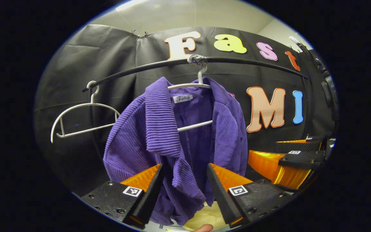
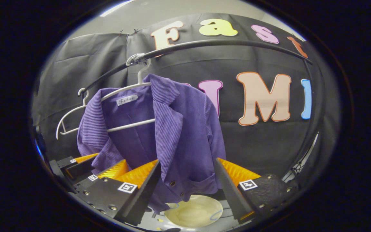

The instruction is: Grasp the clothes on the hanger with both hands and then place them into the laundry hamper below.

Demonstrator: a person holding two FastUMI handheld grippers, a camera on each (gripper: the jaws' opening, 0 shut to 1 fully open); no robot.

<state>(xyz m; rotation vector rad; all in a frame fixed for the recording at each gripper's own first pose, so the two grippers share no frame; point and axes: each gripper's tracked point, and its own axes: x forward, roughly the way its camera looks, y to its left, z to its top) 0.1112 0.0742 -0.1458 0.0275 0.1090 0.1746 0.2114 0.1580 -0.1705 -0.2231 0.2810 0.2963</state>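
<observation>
A purple ribbed jacket [image 1: 159, 129] [image 2: 179, 129] hangs open-fronted on a white hanger [image 1: 190, 85] [image 2: 124, 88] hooked over a black rail [image 1: 253, 62] [image 2: 221, 42]. My left gripper [image 1: 185, 165] is open just in front of the jacket's lower left lapel, which I see between its fingers. My right gripper [image 2: 188, 160] is open too, facing the jacket's lower right front and pocket. Each gripper appears in the other's view: the right one [image 1: 262, 147] at the right, the left one [image 2: 108, 159] at the lower left. Below the hem lies the pale mouth of the hamper [image 1: 204, 219] [image 2: 195, 211].
An empty white hanger [image 1: 82, 119] [image 2: 68, 120] hangs on the rail's left end, beside the jacket. The black cloth wall stands close behind the rail. The rail curves down at the right [image 2: 311, 129]. A fingertip [image 1: 203, 228] shows at the bottom edge.
</observation>
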